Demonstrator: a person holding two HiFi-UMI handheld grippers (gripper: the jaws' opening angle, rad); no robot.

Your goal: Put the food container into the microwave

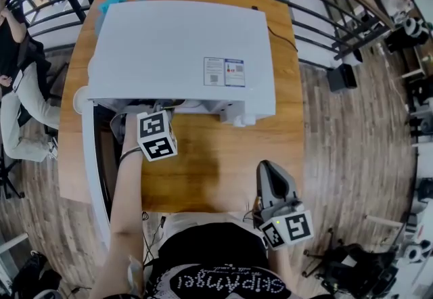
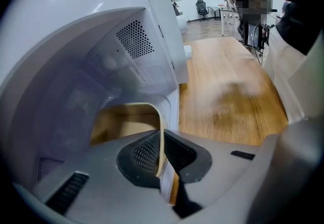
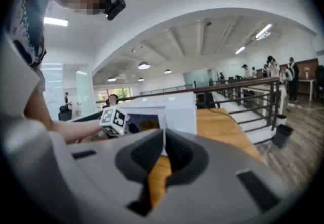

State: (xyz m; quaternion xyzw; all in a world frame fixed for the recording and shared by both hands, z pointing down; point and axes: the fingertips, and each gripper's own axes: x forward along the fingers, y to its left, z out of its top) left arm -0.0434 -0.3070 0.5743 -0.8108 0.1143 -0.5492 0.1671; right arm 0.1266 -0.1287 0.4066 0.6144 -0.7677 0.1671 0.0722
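A white microwave (image 1: 179, 54) stands on the wooden table (image 1: 203, 169) with its door (image 1: 93, 169) swung open to the left. My left gripper (image 2: 161, 154) reaches into the cavity (image 2: 101, 81), shut on the thin rim of a cream food container (image 2: 129, 121) that sits low inside it. From the head view only its marker cube (image 1: 157, 135) shows at the cavity's mouth; the jaws and the container are hidden under the microwave's top. My right gripper (image 1: 268, 169) (image 3: 163, 149) hovers by the table's near edge, shut with nothing in it, pointing toward the microwave (image 3: 169, 109).
A person (image 1: 17, 88) sits past the table's left side. Black railings (image 1: 318, 27) run around the back and right. A blue object (image 1: 112, 1) lies behind the microwave, and a cable (image 1: 279, 35) trails off the table's right edge.
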